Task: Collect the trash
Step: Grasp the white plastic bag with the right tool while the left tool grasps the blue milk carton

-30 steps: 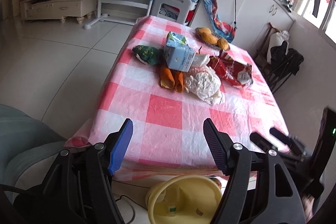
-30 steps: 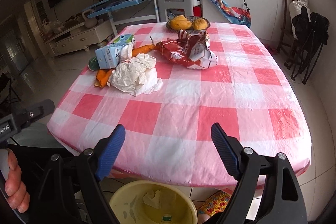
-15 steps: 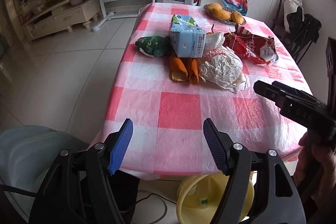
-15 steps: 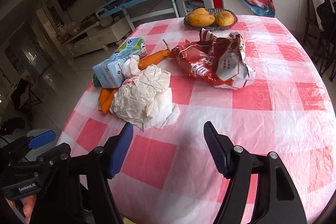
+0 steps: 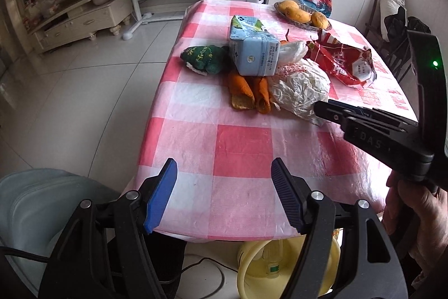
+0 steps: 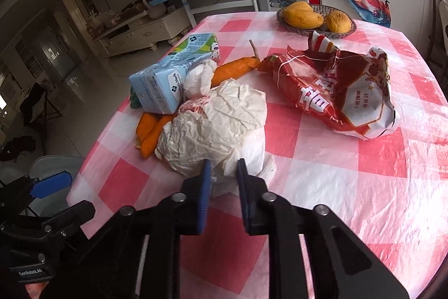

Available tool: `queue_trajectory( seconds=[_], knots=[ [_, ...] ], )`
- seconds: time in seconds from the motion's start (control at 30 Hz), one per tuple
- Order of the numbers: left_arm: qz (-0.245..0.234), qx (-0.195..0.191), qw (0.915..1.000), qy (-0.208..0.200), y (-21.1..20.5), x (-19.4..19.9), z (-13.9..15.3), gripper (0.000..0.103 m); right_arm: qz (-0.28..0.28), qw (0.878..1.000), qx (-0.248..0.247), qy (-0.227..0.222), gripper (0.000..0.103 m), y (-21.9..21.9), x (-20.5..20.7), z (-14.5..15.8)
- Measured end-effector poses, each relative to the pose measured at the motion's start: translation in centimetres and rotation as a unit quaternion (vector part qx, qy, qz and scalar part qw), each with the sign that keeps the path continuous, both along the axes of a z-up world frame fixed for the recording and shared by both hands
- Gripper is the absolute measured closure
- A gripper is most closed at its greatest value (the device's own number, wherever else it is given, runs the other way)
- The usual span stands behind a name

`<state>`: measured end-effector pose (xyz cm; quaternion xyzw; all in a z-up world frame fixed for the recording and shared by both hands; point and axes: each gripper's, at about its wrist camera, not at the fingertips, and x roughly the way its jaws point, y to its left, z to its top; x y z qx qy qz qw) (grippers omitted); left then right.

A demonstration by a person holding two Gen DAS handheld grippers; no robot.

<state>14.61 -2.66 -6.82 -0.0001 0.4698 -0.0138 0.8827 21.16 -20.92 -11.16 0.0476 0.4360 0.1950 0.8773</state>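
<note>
A crumpled white paper wad [image 6: 215, 128] lies on the pink checked table [image 6: 322, 181] beside orange peels [image 6: 148, 131], a blue milk carton [image 6: 170, 74] and a red snack bag [image 6: 338, 91]. My right gripper [image 6: 222, 173] is shut on the near edge of the white paper. In the left wrist view, the paper [image 5: 299, 86], carton [image 5: 252, 49], peels [image 5: 247, 91], a green wrapper [image 5: 204, 58] and the red bag [image 5: 344, 60] show. My left gripper [image 5: 224, 195] is open and empty over the table's near edge.
A yellow bin [image 5: 280, 268] stands on the floor under the table's near edge. A basket of mangoes [image 6: 316, 18] sits at the far end. A pale grey bin [image 5: 36, 203] stands at the left. Chairs stand along the right wall.
My right gripper moved forward to the white paper and closed on its edge. My left gripper moved forward slightly and stayed open.
</note>
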Motion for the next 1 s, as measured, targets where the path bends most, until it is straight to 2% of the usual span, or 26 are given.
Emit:
queue_trajectory(
  seconds=[0.13, 0.33, 0.43, 0.5, 0.6, 0.63, 0.67, 0.7, 0.77, 0.9, 0.97, 1.0],
  knots=[
    [0.014, -0.004, 0.9999, 0.002, 0.9, 0.2, 0.1, 0.036, 0.0, 1.0, 0.003, -0.011, 0.094, -0.6, -0.9, 0.8],
    [0.026, 0.003, 0.9996, -0.005, 1.9, 1.1, 1.0, 0.036, -0.028, 0.999, 0.021, -0.022, 0.094, -3.0, -2.4, 2.1],
    [0.02, 0.005, 0.9996, -0.02, 1.6, 2.3, 2.2, 0.035, -0.043, 0.999, 0.014, -0.015, 0.094, -4.1, -2.9, 2.3],
    [0.012, 0.004, 0.9994, -0.031, 1.1, 3.6, 3.0, 0.028, -0.044, 0.999, 0.011, 0.001, 0.094, -4.6, -2.8, 2.1],
    [-0.007, 0.007, 0.999, -0.044, -0.7, 6.2, 4.1, 0.025, -0.051, 0.998, 0.008, 0.023, 0.093, -5.1, -2.5, 1.6],
    [-0.013, 0.011, 0.9988, -0.046, -1.3, 7.0, 4.2, 0.025, -0.058, 0.998, 0.009, 0.025, 0.09, -5.4, -2.5, 1.5],
    [-0.02, 0.019, 0.9985, -0.047, -2.1, 7.9, 4.3, 0.023, -0.064, 0.998, 0.016, 0.023, 0.079, -5.8, -2.4, 1.5],
    [-0.026, 0.029, 0.9981, -0.047, -2.9, 8.8, 4.3, 0.023, -0.066, 0.997, 0.02, 0.019, 0.059, -5.9, -2.5, 1.6],
    [-0.036, 0.06, 0.9967, -0.042, -4.4, 10.9, 3.7, 0.023, -0.071, 0.997, 0.02, -0.004, 0.042, -6.0, -2.8, 2.2],
    [-0.036, 0.102, 0.9939, -0.021, -6.0, 14.1, 2.3, 0.023, -0.062, 0.997, 0.029, -0.023, 0.038, -5.3, -2.6, 2.5],
    [-0.035, 0.093, 0.995, -0.006, -6.0, 15.6, 1.5, 0.024, -0.057, 0.997, 0.041, -0.019, 0.038, -4.8, -2.1, 2.0],
    [-0.035, 0.089, 0.9954, -0.002, -5.9, 16.0, 1.2, 0.029, -0.056, 0.997, 0.045, -0.017, 0.038, -4.6, -1.8, 1.8]
  ],
)
